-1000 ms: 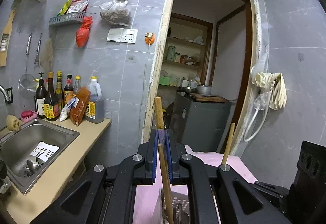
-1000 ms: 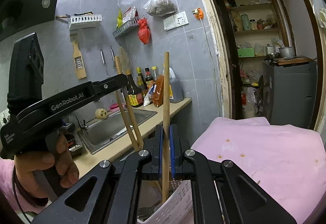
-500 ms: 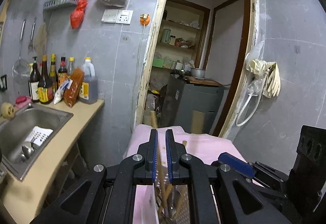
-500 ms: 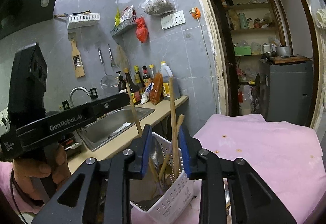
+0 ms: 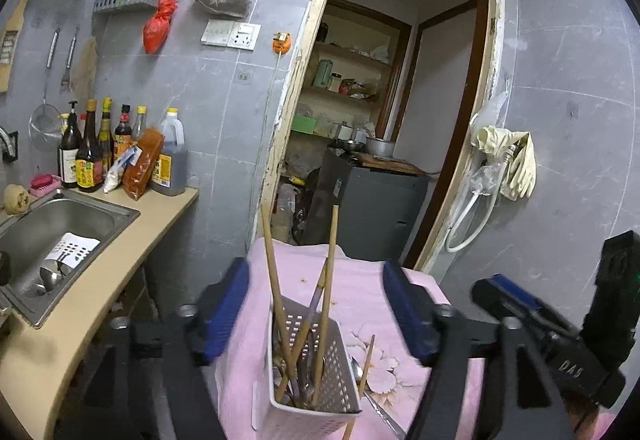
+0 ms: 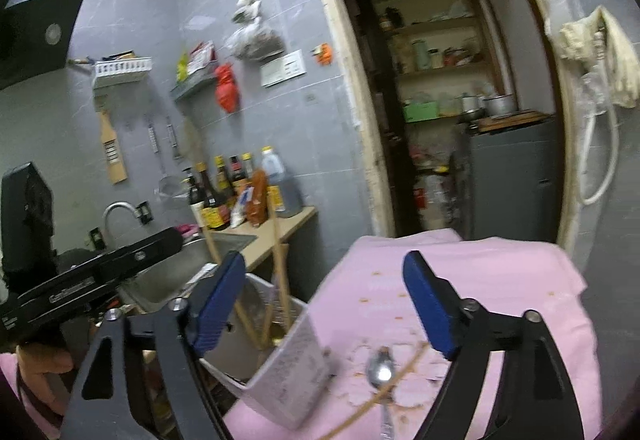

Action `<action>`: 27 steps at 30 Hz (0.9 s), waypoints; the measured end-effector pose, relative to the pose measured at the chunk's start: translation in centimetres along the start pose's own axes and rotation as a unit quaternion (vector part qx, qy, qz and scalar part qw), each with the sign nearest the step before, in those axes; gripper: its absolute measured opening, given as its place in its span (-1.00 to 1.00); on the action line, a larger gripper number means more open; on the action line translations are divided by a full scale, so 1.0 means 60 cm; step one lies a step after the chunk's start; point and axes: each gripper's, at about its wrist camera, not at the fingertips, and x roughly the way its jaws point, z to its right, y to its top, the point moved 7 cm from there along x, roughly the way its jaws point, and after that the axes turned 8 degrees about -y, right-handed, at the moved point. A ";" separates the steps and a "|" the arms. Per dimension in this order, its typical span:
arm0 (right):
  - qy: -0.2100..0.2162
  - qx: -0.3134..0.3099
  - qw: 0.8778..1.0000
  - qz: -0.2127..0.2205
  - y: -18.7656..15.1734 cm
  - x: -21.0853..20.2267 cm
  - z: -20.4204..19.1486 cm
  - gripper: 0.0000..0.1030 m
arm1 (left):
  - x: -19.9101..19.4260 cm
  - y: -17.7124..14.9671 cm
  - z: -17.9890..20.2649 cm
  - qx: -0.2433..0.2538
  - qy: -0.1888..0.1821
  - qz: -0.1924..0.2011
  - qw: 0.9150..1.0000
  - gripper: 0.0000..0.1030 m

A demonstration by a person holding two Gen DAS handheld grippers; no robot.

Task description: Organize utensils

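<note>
Now we see the white perforated utensil basket (image 5: 308, 372) standing upright on the pink cloth (image 5: 372, 296), with several wooden chopsticks (image 5: 326, 304) rising steeply from it, tips up and leaning apart. Beside it one chopstick (image 5: 366, 364) and a metal spoon (image 6: 380, 374) lie flat on the cloth. Our left gripper (image 5: 316, 308) is opening its jaws, wide around the basket without touching it. Our right gripper (image 6: 324, 304) is opening too, gripping nothing.
</note>
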 end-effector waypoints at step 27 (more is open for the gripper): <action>-0.041 -0.059 0.997 -0.040 -0.058 -0.035 0.147 0.97 | -0.028 -0.141 0.074 -0.005 0.140 -0.004 0.990 0.97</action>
